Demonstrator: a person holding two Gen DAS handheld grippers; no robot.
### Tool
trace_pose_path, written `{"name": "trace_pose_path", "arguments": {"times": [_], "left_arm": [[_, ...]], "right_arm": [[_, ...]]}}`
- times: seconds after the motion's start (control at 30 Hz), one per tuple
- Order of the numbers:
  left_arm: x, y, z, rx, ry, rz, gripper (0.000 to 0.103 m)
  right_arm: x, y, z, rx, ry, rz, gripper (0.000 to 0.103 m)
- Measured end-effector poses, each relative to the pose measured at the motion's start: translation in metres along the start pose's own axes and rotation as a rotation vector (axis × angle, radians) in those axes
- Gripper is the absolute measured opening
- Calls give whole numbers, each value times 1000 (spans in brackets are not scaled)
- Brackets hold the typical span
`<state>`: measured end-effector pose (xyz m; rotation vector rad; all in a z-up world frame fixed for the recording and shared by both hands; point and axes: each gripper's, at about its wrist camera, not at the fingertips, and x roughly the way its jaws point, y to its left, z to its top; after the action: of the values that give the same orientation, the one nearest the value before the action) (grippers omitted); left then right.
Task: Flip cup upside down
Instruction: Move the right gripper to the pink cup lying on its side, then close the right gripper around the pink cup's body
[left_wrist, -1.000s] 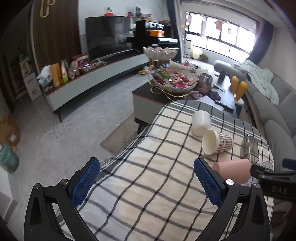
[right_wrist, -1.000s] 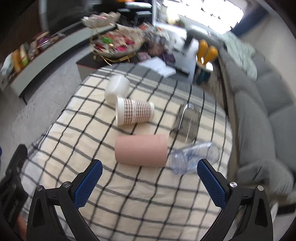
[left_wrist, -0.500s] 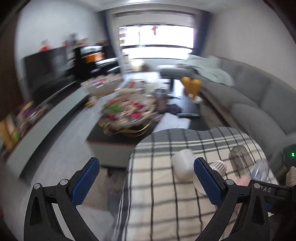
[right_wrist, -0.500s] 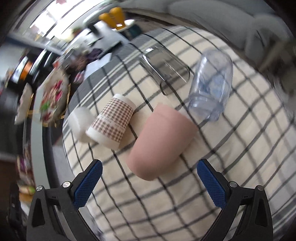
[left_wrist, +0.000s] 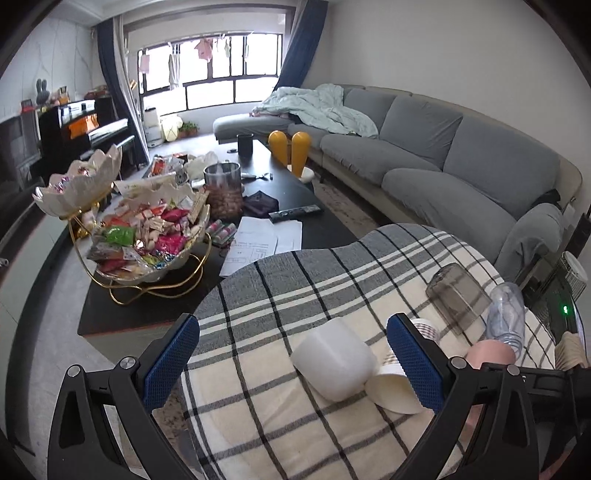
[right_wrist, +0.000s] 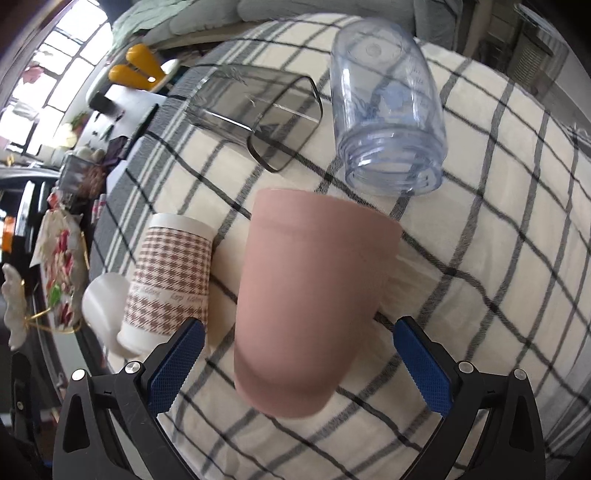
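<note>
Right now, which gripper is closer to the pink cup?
Right. The right gripper is open with the pink cup lying between its fingers. The left gripper is off to the side, by the white cup.

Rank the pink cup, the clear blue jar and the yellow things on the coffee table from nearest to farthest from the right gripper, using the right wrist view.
1. pink cup: lying on its side between the open fingers of the right gripper.
2. clear blue jar: beyond the cup, up and to the right.
3. yellow things: off the checked cloth, far upper left.
</note>
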<state>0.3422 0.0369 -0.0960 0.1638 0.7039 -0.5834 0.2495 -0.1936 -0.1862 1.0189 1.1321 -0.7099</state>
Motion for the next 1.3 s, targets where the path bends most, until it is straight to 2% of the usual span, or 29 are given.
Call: {"name": "trace_pose_path", "arguments": {"times": [0.1,0.27,0.3,0.33,0.53,0.73,0.93,1.03,1.13,1.2,1.3], "left_arm": [[7,4,-3,-2,7,-4,103],[12,4,-6,2,21,-5,103],[12,4,-6,2,22,-5,103],[11,4,-7,0,23,-7,103],[0,-6,-11,5,21,6,103],[-41,-20,-30,-38,18,85,103],[-96,-29,-66,-162,20,236,103],[-128,-36,-88,-244,18,338,103],[-156,-42,-116,-344,26,396,103],[-170,-49,-135,-400,29,427,103],[-183,-64,-160,-436,32,464,103]], "right_arm": [[9,1,0,17,15,4,99],[17,4,0,21,19,35,80],[18,3,0,22,18,42,72],[18,3,0,20,19,46,69],[11,1,-1,-37,15,53,69],[-19,1,-5,-176,-10,53,68],[-33,0,-21,-390,53,48,68],[-36,7,-36,-554,82,41,68],[-42,11,-58,-744,92,34,68],[-49,12,-78,-910,42,23,68],[-60,-1,-100,-1075,-56,17,68]]}}
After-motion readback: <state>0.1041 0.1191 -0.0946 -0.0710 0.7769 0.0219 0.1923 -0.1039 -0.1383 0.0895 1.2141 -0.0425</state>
